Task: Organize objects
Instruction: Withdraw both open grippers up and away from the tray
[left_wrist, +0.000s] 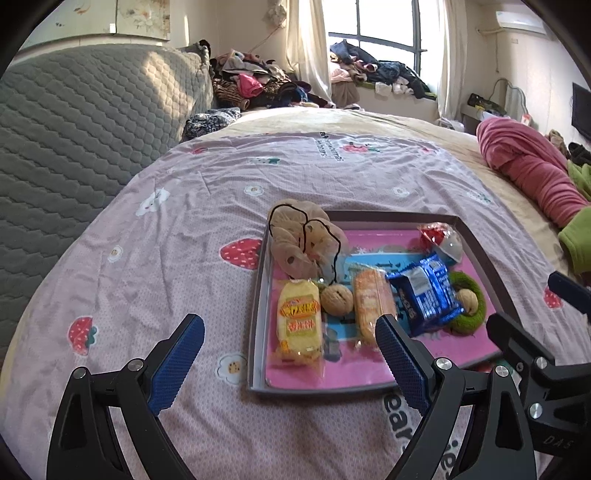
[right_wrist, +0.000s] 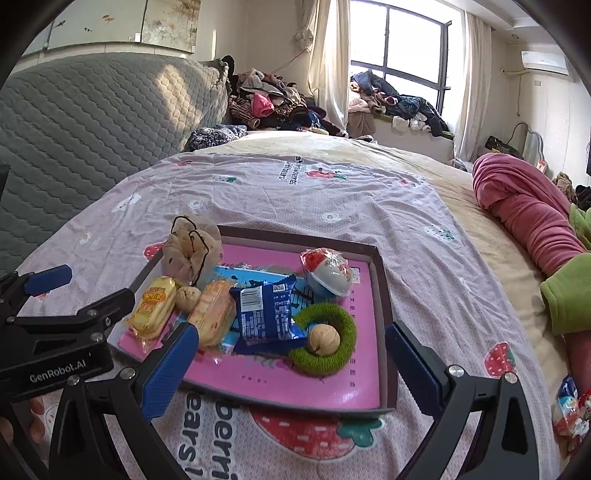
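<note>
The left gripper (left_wrist: 290, 334) stands wide open and holds nothing, its 2 blue pads poised over the near-left corner of the tray (left_wrist: 258, 317). The right gripper (right_wrist: 291, 345) is likewise wide open and empty, poised over the tray's near edge (right_wrist: 295, 404).

The tray rests on the bed's strawberry-print sheet (left_wrist: 155, 266). It has grey walls and a pink printed floor. It contains:
- 1 beige drawstring pouch (left_wrist: 303, 240) at the far-left corner, leaning over the wall;
- 1 yellow snack pack (left_wrist: 298, 321);
- 1 walnut (left_wrist: 337, 300) between the yellow pack and an orange-toned snack pack (left_wrist: 371, 306);
- 1 blue biscuit packet (left_wrist: 424, 295);
- 1 green fuzzy ring (right_wrist: 327, 343) with a 2nd walnut (right_wrist: 324, 340) inside it;
- 1 red-and-white wrapped item (right_wrist: 325, 271) at the far-right corner.

Only the right wrist view shows fingers (right_wrist: 37, 421) on the left gripper's body and loose wrapped snacks (right_wrist: 570, 413) on the bed, at the right edge. A pink rolled blanket (left_wrist: 532, 166) lies well apart from the tray.
</note>
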